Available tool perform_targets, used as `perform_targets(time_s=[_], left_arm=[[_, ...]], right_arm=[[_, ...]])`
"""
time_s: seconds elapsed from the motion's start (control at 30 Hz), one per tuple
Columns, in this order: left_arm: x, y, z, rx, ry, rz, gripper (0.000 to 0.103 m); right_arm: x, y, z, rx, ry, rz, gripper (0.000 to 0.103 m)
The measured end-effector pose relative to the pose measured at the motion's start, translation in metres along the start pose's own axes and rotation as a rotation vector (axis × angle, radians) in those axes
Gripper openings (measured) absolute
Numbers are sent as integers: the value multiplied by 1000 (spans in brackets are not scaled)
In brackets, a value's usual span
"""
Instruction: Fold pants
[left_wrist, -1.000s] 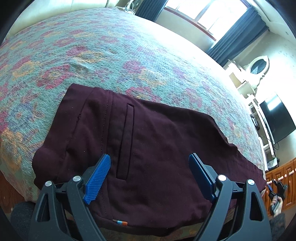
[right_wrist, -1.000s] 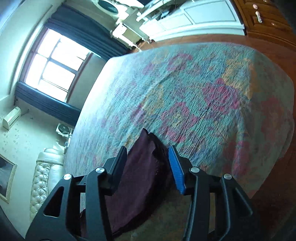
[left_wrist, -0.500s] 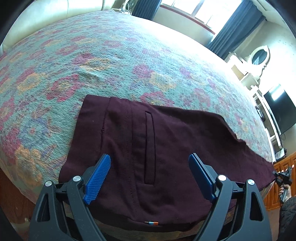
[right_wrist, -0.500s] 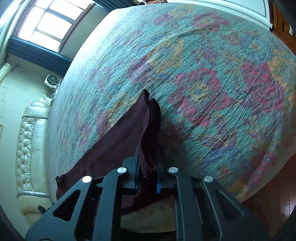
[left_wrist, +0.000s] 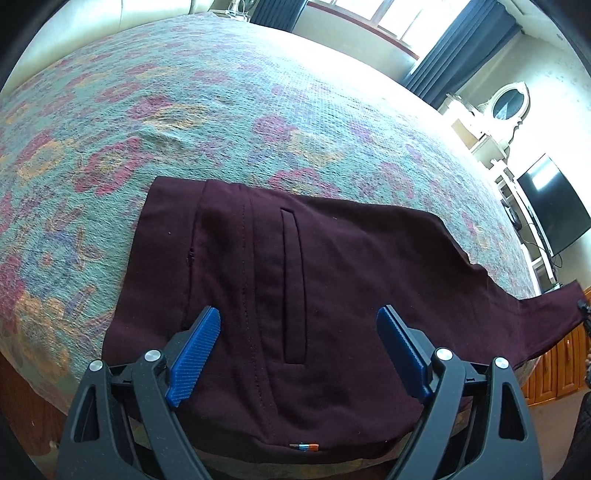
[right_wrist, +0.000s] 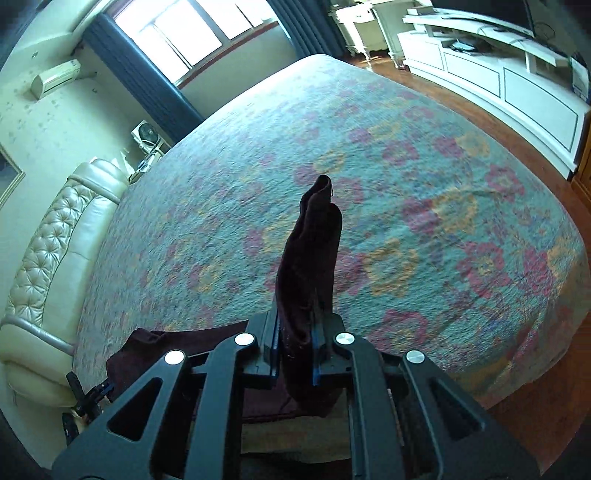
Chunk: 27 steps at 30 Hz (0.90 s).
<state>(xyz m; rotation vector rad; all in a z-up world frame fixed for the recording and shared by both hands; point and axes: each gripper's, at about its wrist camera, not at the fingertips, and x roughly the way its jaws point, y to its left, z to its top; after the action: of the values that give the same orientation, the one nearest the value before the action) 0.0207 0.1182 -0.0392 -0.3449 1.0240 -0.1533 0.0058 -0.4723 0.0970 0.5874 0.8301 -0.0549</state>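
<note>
Dark maroon pants lie flat on the floral bedspread, waist end nearest me, a slit pocket up, legs running off to the right. My left gripper is open, hovering over the waist part with blue pads either side of the pocket. In the right wrist view my right gripper is shut on the leg end of the pants, which stands up lifted above the bed. The lifted leg end also shows at the far right of the left wrist view.
The bed's near edge runs just below the pants' waist. A padded cream headboard stands at the left, a white TV cabinet and wood floor on the right. Windows with dark curtains are at the back.
My right gripper closed on the leg end and lifted it off the bed, swinging toward the bed's middle. My left gripper rose and drew back slightly, staying open.
</note>
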Motion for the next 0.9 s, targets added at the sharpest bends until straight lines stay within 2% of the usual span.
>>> perform_targets(time_s=[0.17, 0.4, 0.57, 0.77, 0.9], left_arm=[[0, -1, -1, 10, 6, 7, 86], [1, -2, 1, 4, 13, 9, 87], [3, -7, 0, 29, 18, 32, 88], [4, -10, -2, 56, 22, 47, 89], [4, -9, -3, 57, 22, 49, 89]], right_arm=[[-6, 54, -8, -81, -18, 27, 12], [16, 122, -34, -162, -8, 93, 12], [51, 170, -63, -217, 29, 124, 12], [110, 220, -107, -310, 105, 80, 12], [146, 240, -136, -339, 168, 81, 12]])
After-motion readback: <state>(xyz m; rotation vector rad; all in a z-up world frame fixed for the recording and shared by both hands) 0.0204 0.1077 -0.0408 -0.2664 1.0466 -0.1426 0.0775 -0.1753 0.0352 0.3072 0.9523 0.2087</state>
